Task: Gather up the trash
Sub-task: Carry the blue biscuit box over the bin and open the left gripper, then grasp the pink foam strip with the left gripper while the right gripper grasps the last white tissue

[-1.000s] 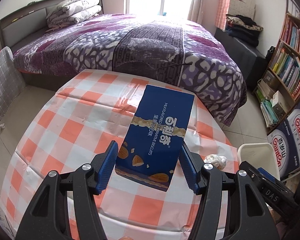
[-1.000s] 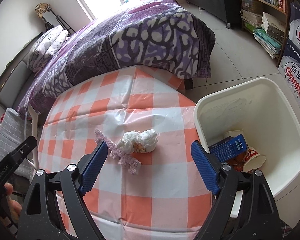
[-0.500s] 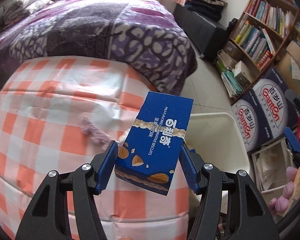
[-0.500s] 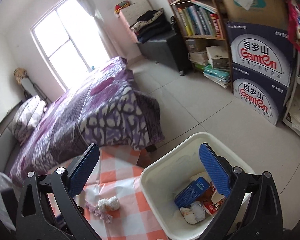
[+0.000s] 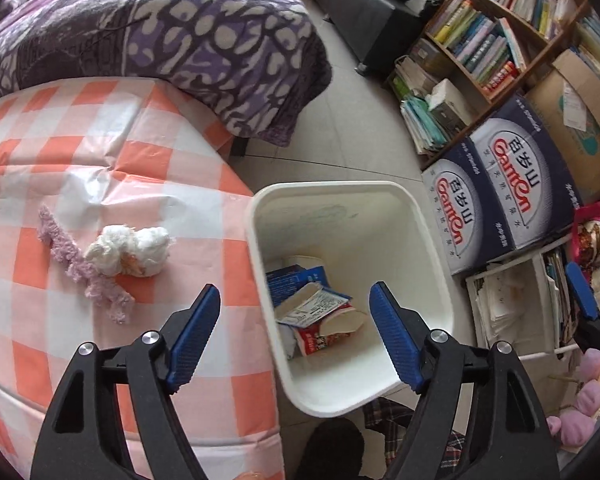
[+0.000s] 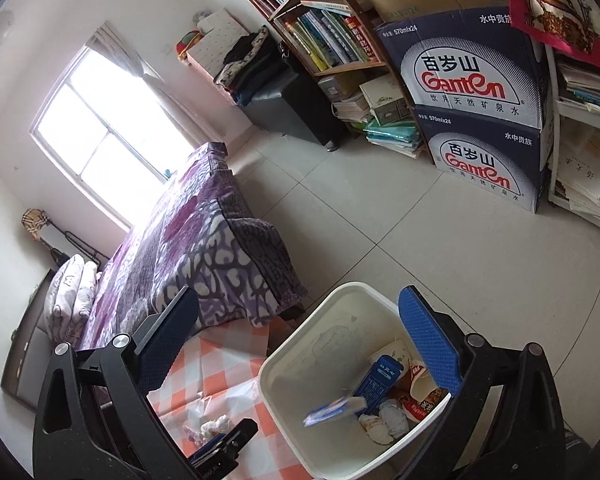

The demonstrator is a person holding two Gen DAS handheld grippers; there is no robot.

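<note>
Bed [image 5: 148, 32]: purple and white patterned cover, beyond the far edge of the table.

Table [image 5: 60, 160]: orange and white check cloth. Near its right edge lie a purple fuzzy strip [image 5: 80, 268] and a crumpled white tissue wad [image 5: 132, 250], touching each other.

2 cartons [image 6: 472, 104]: dark blue, stacked on the floor by the bookshelf [image 5: 500, 40]. Each reads "Ganten" in red beneath 3 Chinese characters; "570ml×24" at the top corner.

Trash bin [image 5: 340, 192]: white, open-topped, on the floor just beside the table's right edge. Contents: a red and white cup [image 5: 332, 328], a flattened printed wrapper [image 5: 312, 306], tissue, blue boxes. In the right wrist view 1 blue box [image 6: 380, 376] leans upright inside and another blue box [image 6: 336, 408] appears blurred above the heap. Writing on the boxes is too small to read.

Left gripper [image 5: 296, 336]: above the bin's near left side, jaws opening, blue pads apart, nothing between them.

Right gripper [image 6: 300, 340]: over the bin's rim, jaws spread fully wide, nothing held or touched.
</note>
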